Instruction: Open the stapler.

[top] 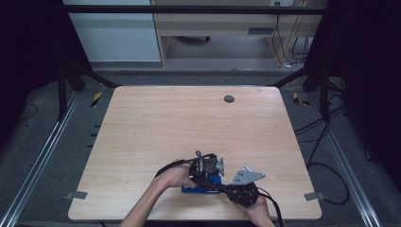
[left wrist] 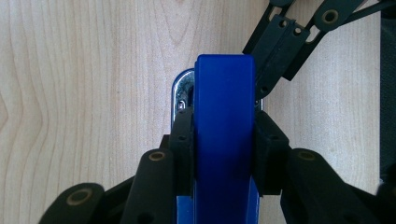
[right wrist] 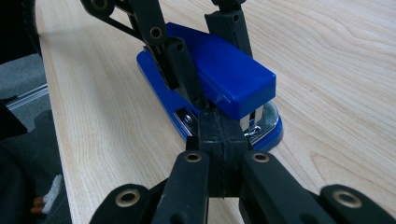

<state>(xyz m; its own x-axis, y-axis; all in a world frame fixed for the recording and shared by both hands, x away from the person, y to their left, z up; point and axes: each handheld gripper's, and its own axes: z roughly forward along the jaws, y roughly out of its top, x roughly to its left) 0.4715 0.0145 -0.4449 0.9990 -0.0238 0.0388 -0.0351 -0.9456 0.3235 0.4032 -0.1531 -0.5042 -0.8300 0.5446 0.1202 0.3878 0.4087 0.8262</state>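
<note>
A blue stapler (top: 202,188) is lying on the wooden table (top: 189,123), close to the table's near edge, and both grippers are crowding over it. The left gripper (left wrist: 223,140) is clamping the stapler's blue top arm from both sides, its black fingers (left wrist: 183,140) pressing flat against the plastic. In the high view this left gripper (top: 206,171) is sitting right on top of the stapler, with the person's left hand (top: 174,177) just behind it.

The right gripper (right wrist: 220,135) is pointing at the stapler's front end, its two jaws pressed fully together with nothing between them; their tips are sitting at the stapler's mouth, just under the top arm and above the metal base plate (right wrist: 261,123). Whether they are touching the metal is hard to tell. In the high view the right gripper (top: 226,189) is lying just to the right of the stapler.

The grippers are covering most of the stapler in the high view, leaving a blue strip along its base. The left gripper's view is cutting off the stapler's rear. Far beyond the stapler, a small grey round cap (top: 229,99) is sitting in the tabletop near its far edge.
</note>
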